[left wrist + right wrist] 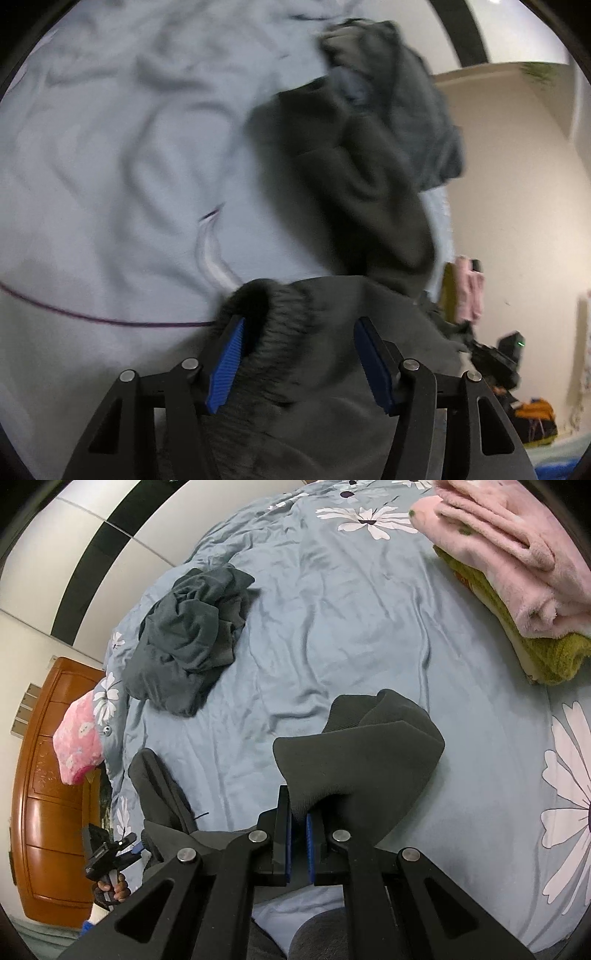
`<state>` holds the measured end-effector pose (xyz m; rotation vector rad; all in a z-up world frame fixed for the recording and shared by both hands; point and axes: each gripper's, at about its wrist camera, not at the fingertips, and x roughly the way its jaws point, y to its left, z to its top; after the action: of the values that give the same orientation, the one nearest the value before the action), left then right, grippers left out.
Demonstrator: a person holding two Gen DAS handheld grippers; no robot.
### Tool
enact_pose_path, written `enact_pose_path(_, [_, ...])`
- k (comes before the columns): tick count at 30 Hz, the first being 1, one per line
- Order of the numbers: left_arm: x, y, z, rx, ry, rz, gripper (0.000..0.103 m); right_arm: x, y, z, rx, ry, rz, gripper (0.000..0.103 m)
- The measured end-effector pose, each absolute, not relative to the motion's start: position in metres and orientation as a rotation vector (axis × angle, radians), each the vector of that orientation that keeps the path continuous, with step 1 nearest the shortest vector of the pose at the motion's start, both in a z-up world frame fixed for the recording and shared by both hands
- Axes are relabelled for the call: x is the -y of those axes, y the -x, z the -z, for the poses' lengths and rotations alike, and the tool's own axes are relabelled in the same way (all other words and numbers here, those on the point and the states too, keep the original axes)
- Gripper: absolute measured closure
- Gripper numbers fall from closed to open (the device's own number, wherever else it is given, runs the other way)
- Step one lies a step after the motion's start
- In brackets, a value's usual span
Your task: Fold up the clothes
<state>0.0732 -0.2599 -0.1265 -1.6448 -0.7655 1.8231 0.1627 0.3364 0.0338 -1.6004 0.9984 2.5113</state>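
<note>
— Gripping a fold of the dark garment (pixel 354 760), the right tool (pixel 299 830) has its blue pads nearly closed, with a bunched edge of cloth pinched between them. Why hold it there?

— Probably to lift one corner clear of the bed (pixel 369 646) so the piece can be pulled flat. The cloth rises from the pads and drapes forward in a peak, so it hangs from the grip rather than lying down.

— And the left tool (pixel 299 354)?

— Its jaws stand wide apart, one on each side of a ribbed cuff or hem (pixel 273 314) of dark fabric. The pads are not pressing on it, so I judge it is lined up to take hold, not holding. That view is blurred, so I cannot tell whether this is the same garment.

— A second grip would make sense?

— Yes; two held points let the cloth be stretched out before folding.

— What lies beyond?

— A crumpled dark grey heap of clothes (pixel 192 638) sits further up the bed, well apart from the held piece, seemingly waiting its turn. At the far right edge, a pink fleece (pixel 509 554) lies folded on top of an olive-green one (pixel 517 642), which looks like a finished stack kept out of the working space.
</note>
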Motion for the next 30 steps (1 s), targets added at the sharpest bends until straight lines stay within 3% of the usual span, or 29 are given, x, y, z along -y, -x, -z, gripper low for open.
enact_pose_path(4, [0.266,-0.083,0.124,0.816,1.621,-1.857,0.042,-0.337,-0.164,-0.035,-1.003,1.601,-2.509,0.097])
enact_pose_path(6, [0.266,-0.089,0.117,0.816,1.587,-1.889,0.050,-0.336,-0.165,-0.036,-1.005,1.598,-2.512,0.097])
enact_pose_path(10, [0.267,-0.103,0.097,0.718,1.544,-2.003,0.092,-0.335,-0.170,-0.039,-1.033,1.581,-2.524,0.097])
enact_pose_path(17, [0.262,-0.137,0.059,0.692,1.383,-2.165,0.096,-0.335,-0.182,-0.053,-1.118,1.512,-2.561,0.097])
enact_pose_path(30, [0.340,-0.210,-0.086,0.844,0.737,-2.453,0.096,-0.319,-0.192,-0.163,-1.137,1.160,-2.914,0.097])
